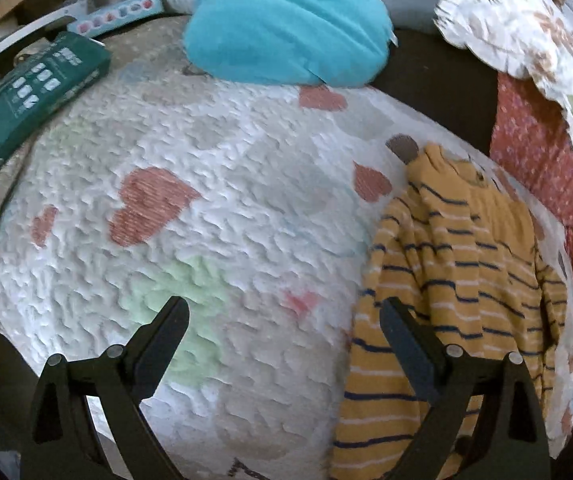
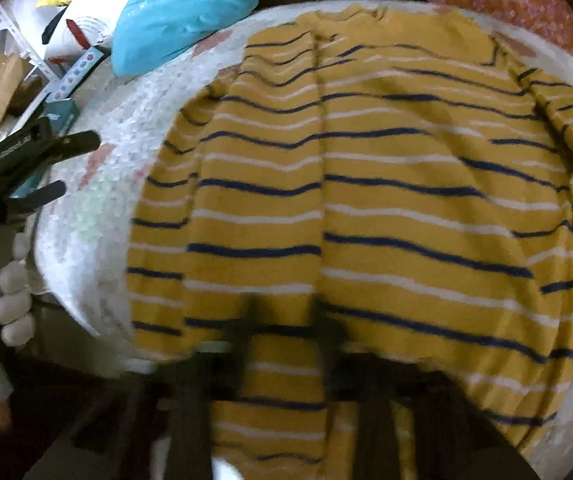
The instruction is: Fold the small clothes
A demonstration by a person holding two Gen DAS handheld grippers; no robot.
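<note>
A small yellow sweater [image 1: 458, 264] with navy and white stripes lies on a white quilt [image 1: 214, 216] printed with hearts. In the left wrist view it lies to the right, under my right finger. My left gripper [image 1: 284, 308] is open and empty above the quilt. It also shows at the left of the right wrist view [image 2: 68, 166], with a gloved hand below it. In the right wrist view the sweater [image 2: 366, 184] fills the frame, partly folded lengthwise. My right gripper [image 2: 286, 312] looks shut on the sweater's lower hem, blurred by motion.
A turquoise cushion [image 1: 286, 28] lies at the quilt's far edge. A dark green box [image 1: 26, 104] sits at the far left beside a shelf with clutter. Red patterned fabric [image 1: 546, 152] and a floral white cloth [image 1: 518, 28] lie to the right.
</note>
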